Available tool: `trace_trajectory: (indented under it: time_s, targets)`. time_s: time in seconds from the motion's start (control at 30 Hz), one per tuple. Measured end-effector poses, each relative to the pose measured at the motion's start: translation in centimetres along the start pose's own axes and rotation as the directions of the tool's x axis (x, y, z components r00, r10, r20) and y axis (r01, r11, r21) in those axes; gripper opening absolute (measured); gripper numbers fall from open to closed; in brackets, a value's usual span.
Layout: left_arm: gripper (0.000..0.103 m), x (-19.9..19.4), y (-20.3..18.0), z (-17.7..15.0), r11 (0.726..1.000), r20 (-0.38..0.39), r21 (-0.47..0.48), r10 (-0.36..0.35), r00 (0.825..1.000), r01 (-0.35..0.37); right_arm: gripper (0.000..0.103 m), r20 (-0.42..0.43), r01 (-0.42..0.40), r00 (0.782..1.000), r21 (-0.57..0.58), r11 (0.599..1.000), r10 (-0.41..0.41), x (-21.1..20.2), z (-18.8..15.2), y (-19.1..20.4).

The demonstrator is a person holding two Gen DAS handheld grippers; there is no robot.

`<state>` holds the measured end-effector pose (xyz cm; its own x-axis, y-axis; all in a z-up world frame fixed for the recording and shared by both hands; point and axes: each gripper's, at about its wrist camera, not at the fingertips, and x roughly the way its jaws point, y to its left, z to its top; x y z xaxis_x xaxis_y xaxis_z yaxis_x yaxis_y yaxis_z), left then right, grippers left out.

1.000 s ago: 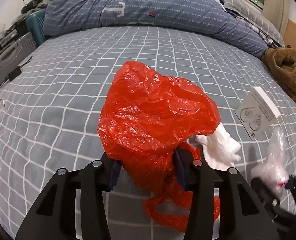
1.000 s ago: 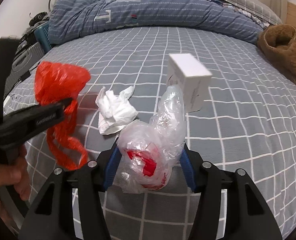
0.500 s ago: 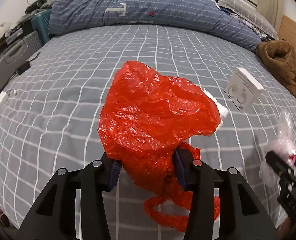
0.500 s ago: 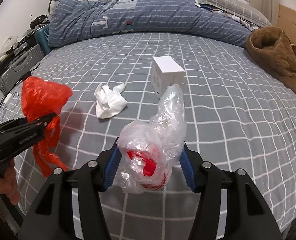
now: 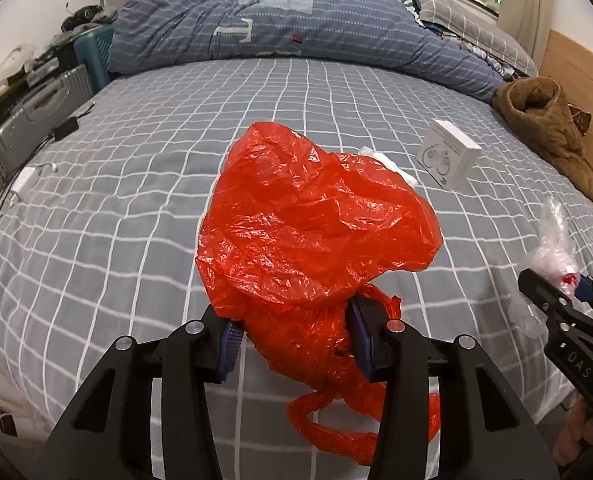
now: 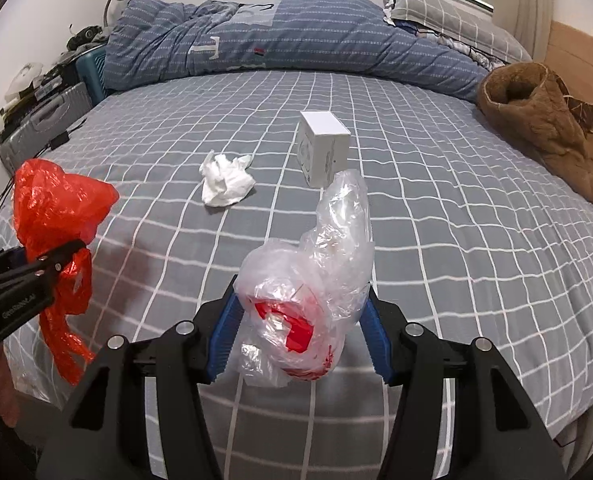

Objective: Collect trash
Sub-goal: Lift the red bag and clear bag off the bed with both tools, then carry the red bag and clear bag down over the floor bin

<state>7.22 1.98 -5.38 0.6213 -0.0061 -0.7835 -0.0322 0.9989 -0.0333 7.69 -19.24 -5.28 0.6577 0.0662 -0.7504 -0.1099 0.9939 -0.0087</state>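
Here the left hand-held gripper (image 5: 292, 340) pinches a crinkled red bag (image 5: 316, 232), the right hand-held gripper (image 6: 300, 336) a clear bag (image 6: 312, 300).

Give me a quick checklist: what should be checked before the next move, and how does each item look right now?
1. Left tool gripping the crumpled red plastic bag: ok, pads press on it.
2. Right tool gripping the clear plastic bag with red print: ok.
3. Both bags lifted off the grey checked bedsheet: ok.
4. Trash left to collect: not ok, a crumpled white tissue and a small white cardboard box lie on the sheet.
5. A free tool for them: not ok, both full.
6. A bin to drop into: cannot tell, none in view.
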Motion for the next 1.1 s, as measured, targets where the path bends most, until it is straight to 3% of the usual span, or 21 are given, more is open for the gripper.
trace_trajectory:
  time_s: [0.77, 1.1]
  targets:
    - [0.044, -6.2, -3.2, -7.9, 0.998, -0.010, 0.027, -0.048, 0.999, 0.048, 0.053, 0.017, 0.030, 0.999, -0.008, 1.000, -0.029, -7.5, -6.3, -0.5]
    - [0.044, -7.7, -3.4, -11.4, 0.998, -0.053, 0.019, -0.066, 0.996, 0.067, 0.053, -0.022, 0.018, 1.000, -0.017, 1.000, -0.018, -8.9, -9.3, 0.1]
